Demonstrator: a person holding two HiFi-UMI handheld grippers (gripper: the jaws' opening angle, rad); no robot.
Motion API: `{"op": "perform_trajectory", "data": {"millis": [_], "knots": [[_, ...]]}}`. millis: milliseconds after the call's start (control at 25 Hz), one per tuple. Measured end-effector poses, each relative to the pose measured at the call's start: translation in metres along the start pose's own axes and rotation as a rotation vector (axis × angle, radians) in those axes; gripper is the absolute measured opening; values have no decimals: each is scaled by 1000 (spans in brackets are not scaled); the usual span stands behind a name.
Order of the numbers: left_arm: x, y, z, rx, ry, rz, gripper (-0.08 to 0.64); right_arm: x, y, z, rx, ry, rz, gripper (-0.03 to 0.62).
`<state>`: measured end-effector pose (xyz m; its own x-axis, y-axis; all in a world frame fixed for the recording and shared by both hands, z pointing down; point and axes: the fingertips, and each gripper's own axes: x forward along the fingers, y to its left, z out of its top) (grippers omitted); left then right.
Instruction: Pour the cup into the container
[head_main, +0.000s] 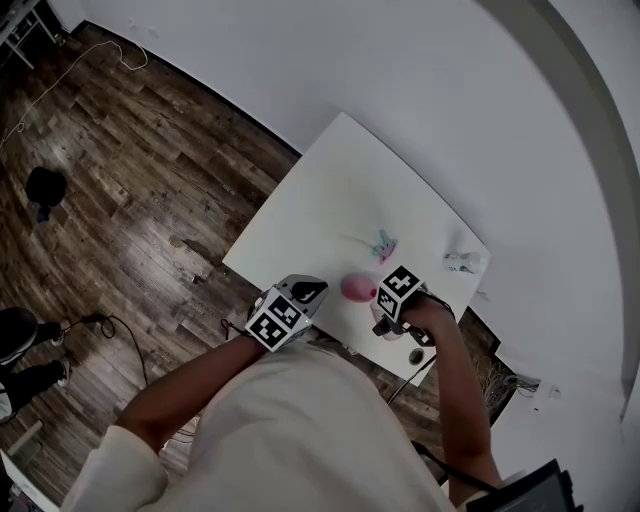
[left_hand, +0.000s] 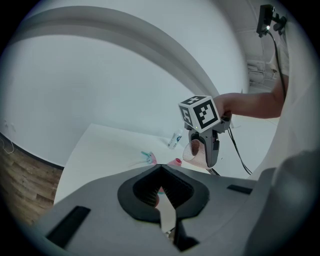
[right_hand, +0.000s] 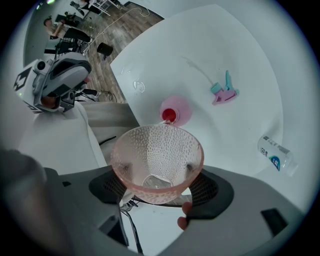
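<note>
The right gripper (right_hand: 157, 176) is closed on a pink, dimpled cup (right_hand: 156, 150), which is clamped between the two jaws at its lower body and is tipped so that its open mouth is turned towards the gripper's camera. In the left gripper view the same cup (left_hand: 192, 150) is seen held above the worktop (left_hand: 110, 150), below the marker cube of the right gripper (left_hand: 202, 145), with its mouth slanted downward. Just past the cup's rim, the round pink container (right_hand: 175, 111) is seen standing on the white worktop (right_hand: 240, 55), and red is visible inside it. In the head view the container (head_main: 357, 287) is found near the worktop's near edge, just beside the right gripper (head_main: 398, 300). The left gripper (left_hand: 160, 172) is shown with its jaw tips brought together and nothing held between them; it is kept at the near corner of the worktop, apart from the container, as seen in the head view (head_main: 290, 308). Farther out on the worktop, a small teal and pink object (right_hand: 223, 92) is laid flat, and a small clear bottle (right_hand: 275, 152) is seen on its side near the far edge. A wood floor (head_main: 130, 190) is seen beyond the worktop.
</note>
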<state>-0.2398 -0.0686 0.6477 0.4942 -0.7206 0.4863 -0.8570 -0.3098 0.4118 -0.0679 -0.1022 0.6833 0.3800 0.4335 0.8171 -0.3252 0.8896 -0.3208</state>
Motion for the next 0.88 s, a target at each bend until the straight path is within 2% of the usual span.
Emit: {"op": "perform_trajectory", "data": {"millis": [880], "knots": [[-4, 6, -3, -18, -20, 22, 11, -3, -3, 3, -22, 71, 11, 370]]}}
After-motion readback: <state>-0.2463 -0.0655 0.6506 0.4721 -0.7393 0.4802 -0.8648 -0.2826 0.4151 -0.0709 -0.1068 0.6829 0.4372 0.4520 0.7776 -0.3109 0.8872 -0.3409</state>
